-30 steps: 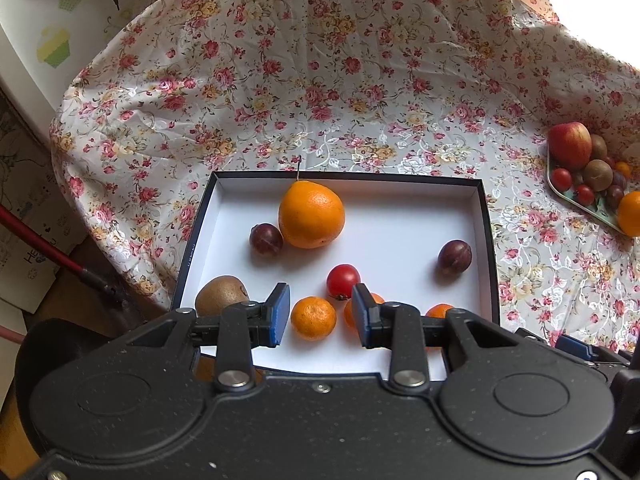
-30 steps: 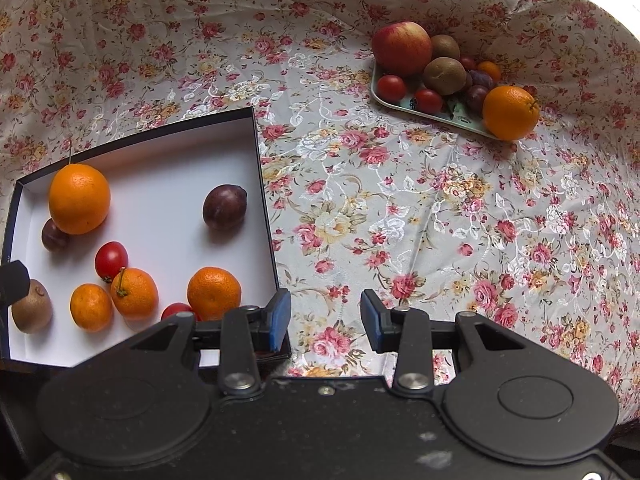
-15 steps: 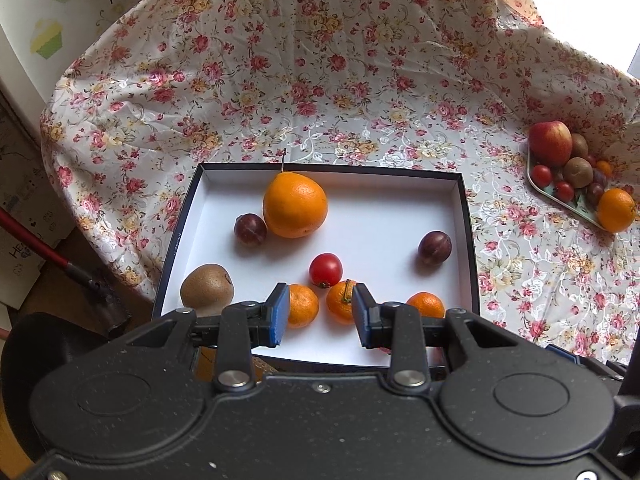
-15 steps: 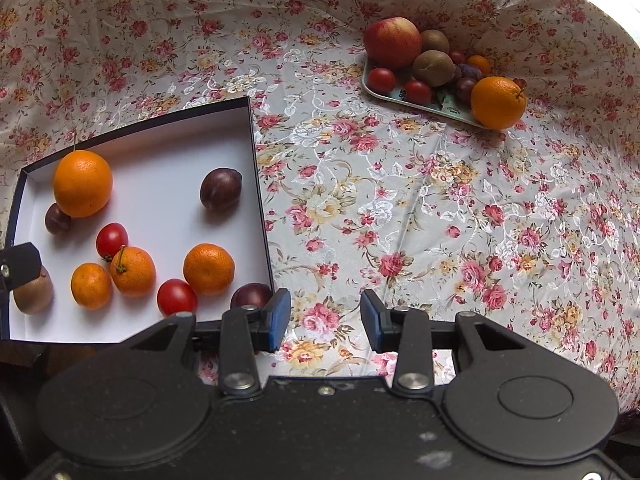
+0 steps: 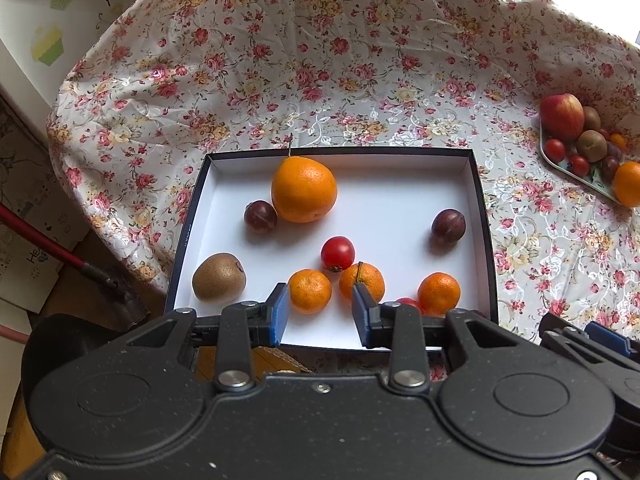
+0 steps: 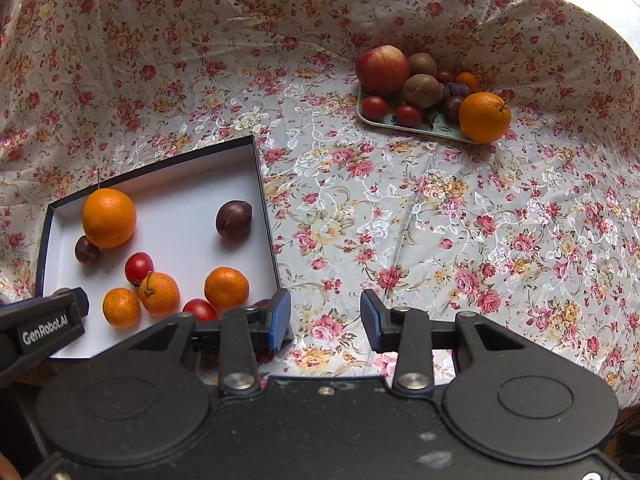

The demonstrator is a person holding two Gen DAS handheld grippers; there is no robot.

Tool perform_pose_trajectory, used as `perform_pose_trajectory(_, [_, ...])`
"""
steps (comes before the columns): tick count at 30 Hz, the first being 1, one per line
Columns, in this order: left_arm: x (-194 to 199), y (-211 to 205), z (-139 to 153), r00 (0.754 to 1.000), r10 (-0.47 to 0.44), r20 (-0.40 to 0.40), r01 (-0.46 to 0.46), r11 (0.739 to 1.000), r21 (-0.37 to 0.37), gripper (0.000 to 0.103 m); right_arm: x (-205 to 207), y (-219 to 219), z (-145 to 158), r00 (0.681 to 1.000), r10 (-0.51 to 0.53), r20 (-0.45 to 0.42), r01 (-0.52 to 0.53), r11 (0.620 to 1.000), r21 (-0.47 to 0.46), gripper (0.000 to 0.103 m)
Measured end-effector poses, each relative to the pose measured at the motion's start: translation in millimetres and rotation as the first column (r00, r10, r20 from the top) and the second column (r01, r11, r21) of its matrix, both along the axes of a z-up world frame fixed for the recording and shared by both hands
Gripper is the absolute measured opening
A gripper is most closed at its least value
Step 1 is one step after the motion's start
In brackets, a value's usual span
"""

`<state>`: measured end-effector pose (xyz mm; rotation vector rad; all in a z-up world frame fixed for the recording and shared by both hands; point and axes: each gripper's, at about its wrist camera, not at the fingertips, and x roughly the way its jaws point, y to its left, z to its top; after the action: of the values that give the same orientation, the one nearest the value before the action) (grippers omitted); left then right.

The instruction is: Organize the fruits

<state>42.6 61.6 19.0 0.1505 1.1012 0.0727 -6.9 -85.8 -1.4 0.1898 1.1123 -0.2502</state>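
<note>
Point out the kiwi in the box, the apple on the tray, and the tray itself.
kiwi (image 5: pixel 219 276), left wrist view, middle of its skin.
apple (image 6: pixel 382 70), right wrist view, its red front.
tray (image 6: pixel 426 129), right wrist view, near rim.

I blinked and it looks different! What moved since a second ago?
Both grippers pulled back from the table, so the box shows more whole and the tray looks farther off. The left gripper and right gripper stayed open and empty. The fruit in the box and on the tray did not move.

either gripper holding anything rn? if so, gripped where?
Nothing held. Left gripper is open over the box near the mandarins; right gripper is open above the cloth.
</note>
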Motion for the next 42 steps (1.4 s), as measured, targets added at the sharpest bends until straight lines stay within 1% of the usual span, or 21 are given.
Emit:
perform_pose_trajectory(5, [-2.5, -6.3, 0.1, 1.000, -0.027, 0.008, 0.027, 0.999, 0.033, 0.043, -2.4, -2.6, 6.1, 1.000, -0.005, 0.022, 0.005, 1.000, 0.002, 0.040])
perform_pose_trajectory(15, [-6.0, -10.5, 1.2, 0.998, -0.050, 0.023, 0.048, 0.998, 0.048, 0.043, -3.2, -5.0, 9.3, 0.999, -0.017, 0.029, 0.016, 1.000, 0.020, 0.040])
perform_pose_trajectory(42, [-6.2, -10.5, 1.6, 0.998, -0.051, 0.022, 0.050, 0.997, 0.051, 0.043, -0.8, -1.9, 6.3, 1.000, -0.010, 0.014, 0.010, 1.000, 0.011, 0.040])
